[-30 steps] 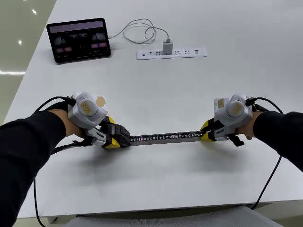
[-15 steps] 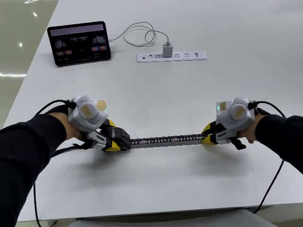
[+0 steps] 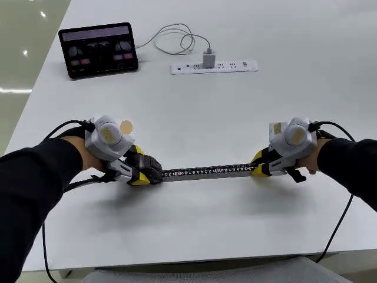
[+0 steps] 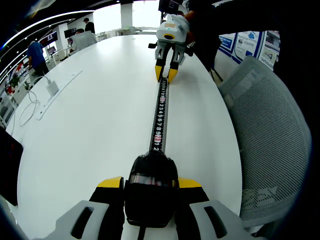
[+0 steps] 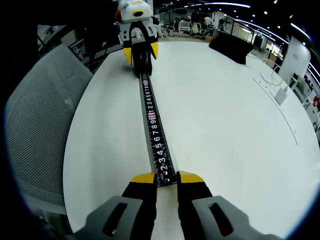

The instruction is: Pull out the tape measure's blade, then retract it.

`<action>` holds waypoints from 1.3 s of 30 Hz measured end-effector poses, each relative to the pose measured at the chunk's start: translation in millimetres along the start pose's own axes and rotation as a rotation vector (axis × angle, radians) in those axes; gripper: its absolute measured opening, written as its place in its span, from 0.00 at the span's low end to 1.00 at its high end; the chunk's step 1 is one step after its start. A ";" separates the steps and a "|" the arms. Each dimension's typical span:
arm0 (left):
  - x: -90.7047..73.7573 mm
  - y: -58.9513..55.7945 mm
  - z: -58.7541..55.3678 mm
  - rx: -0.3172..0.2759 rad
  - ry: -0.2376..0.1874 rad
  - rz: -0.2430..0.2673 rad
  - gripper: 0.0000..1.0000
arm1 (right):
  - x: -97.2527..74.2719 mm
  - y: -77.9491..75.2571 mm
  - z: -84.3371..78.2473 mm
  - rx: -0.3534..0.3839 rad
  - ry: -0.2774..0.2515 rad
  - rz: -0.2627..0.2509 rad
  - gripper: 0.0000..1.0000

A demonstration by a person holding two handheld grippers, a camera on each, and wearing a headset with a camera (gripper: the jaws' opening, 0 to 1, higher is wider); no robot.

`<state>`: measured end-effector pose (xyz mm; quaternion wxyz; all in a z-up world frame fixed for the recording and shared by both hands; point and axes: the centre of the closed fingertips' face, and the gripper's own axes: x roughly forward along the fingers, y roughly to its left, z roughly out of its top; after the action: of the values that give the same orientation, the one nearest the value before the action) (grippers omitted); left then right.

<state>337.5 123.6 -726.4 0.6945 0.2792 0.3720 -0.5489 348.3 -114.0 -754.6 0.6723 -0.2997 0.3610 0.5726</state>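
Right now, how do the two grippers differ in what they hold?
The left gripper clamps the black tape measure case; the right gripper pinches the end of the blade. The left gripper's jaws stand wide apart; the right gripper's nearly meet. Both have yellow-tipped jaws and sit low over the white table.

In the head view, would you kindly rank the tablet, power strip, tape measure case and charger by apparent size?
1. tablet
2. power strip
3. tape measure case, nearer and partly hidden, so unsure against the strip
4. charger
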 end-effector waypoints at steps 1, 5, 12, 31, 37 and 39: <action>0.0 0.0 0.0 0.000 -0.001 0.001 0.35 | 0.0 0.0 0.1 0.003 -0.001 0.000 0.10; -0.4 -0.3 0.4 -0.001 -0.006 0.002 0.35 | 0.1 0.0 0.2 0.001 0.004 0.009 0.11; 0.6 -0.7 0.5 0.017 0.005 0.002 0.35 | 0.5 -0.4 -0.2 0.003 0.011 0.016 0.10; 3.0 6.4 -1.8 0.022 -0.006 0.074 0.39 | 1.6 0.9 1.4 0.057 0.039 0.017 0.13; -1.5 8.9 -3.2 -0.083 -0.062 0.099 0.52 | 1.8 3.7 1.5 0.028 0.026 -0.027 0.16; -5.5 12.8 -7.8 -0.145 -0.062 0.133 0.60 | 1.4 4.1 0.9 0.036 0.014 -0.041 0.18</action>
<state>347.6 135.9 -726.6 0.7590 0.2350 0.3698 -0.4815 344.5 -111.8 -755.2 0.6868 -0.2989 0.3698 0.5498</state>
